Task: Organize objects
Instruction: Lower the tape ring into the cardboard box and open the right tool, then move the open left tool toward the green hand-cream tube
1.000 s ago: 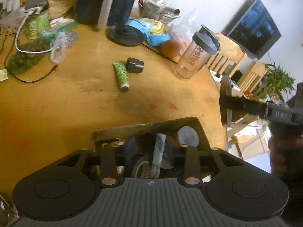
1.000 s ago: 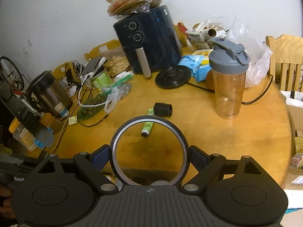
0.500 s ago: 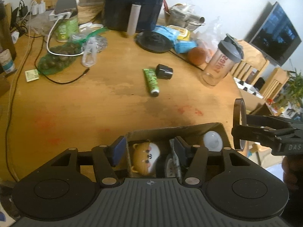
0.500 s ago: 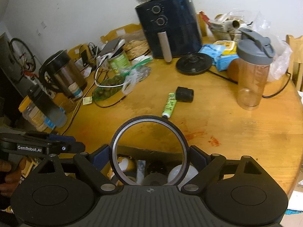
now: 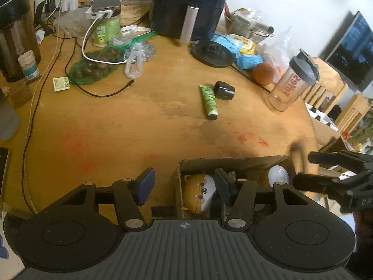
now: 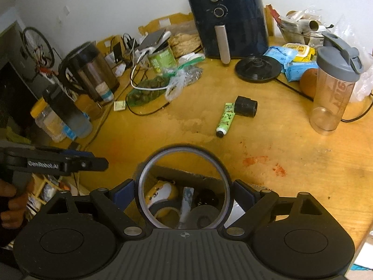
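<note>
A cardboard box point(image 5: 230, 161) sits at the table's near edge. It holds a plush hamster toy point(image 5: 197, 192), a white ball point(image 5: 278, 175), tape rolls and other items. My left gripper point(image 5: 184, 182) is open and empty, astride the box's left wall. My right gripper point(image 6: 183, 190) is shut on a black ring with a clear lens point(image 6: 223, 175), held upright above the box point(image 6: 186, 173). A green tube point(image 5: 209, 101) and a black cap point(image 5: 224, 90) lie mid-table; both also show in the right wrist view, the tube point(image 6: 225, 119) beside the cap point(image 6: 246, 106).
A shaker bottle point(image 6: 333, 93) stands at the right. An air fryer point(image 6: 227, 16), a black lid point(image 6: 257, 68), snack packs, an orange point(image 5: 263, 73), a net bag of nuts point(image 5: 93, 67), cables and a kettle point(image 6: 89, 68) crowd the back and left.
My left gripper has pulled back and left and has opened wider over the box's left wall. My right gripper with the ring has come lower over the box.
</note>
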`<state>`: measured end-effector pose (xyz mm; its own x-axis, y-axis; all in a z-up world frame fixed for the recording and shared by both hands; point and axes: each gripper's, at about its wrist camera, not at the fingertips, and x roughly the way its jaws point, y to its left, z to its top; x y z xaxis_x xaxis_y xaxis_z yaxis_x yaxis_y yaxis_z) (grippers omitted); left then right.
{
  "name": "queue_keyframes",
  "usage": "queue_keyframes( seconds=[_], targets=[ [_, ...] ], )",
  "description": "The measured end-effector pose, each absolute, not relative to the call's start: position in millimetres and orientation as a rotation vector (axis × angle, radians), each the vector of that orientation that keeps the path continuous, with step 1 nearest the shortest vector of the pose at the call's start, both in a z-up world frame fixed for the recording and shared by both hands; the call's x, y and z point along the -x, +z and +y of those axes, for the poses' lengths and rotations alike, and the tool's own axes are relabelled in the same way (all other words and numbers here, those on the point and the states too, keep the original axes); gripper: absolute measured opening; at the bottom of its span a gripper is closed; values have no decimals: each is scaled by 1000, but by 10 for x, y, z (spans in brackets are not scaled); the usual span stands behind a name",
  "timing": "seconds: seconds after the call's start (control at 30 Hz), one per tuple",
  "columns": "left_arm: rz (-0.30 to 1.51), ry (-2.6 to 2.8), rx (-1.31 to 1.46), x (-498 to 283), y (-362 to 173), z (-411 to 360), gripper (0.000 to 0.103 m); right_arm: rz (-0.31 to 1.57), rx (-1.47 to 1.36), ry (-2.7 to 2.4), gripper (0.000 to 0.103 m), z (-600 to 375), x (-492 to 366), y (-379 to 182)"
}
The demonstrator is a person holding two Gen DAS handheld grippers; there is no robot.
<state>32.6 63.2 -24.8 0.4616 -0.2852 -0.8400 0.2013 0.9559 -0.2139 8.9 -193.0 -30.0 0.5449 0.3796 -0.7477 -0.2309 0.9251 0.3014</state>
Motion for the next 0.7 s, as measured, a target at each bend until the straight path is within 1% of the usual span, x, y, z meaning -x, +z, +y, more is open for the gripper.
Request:
queue_keyframes(
  seconds=[0.03, 0.3, 0.37, 0.4, 0.43, 0.7],
  targets=[
    [1050, -296, 90, -325, -251, 644, 56, 930, -158, 352, 103, -1910, -94, -308],
    [1055, -278, 102, -355, -261, 672, 57, 968, -147, 348, 103, -1874, -148, -397],
    [1060, -275, 103, -378, -268, 667, 62, 962, -146, 351, 103, -1874, -148, -390],
    [1059, -277, 104, -393, -266, 662, 67, 961, -144, 348, 103, -1877, -152, -388],
    [1054, -279, 104, -407, -256, 653, 68, 961, -144, 344, 103, -1878, -162, -385],
    [1045, -315, 81, -602, -195, 520, 68, 935, -183, 296, 103, -1992, -251, -346]
  ],
)
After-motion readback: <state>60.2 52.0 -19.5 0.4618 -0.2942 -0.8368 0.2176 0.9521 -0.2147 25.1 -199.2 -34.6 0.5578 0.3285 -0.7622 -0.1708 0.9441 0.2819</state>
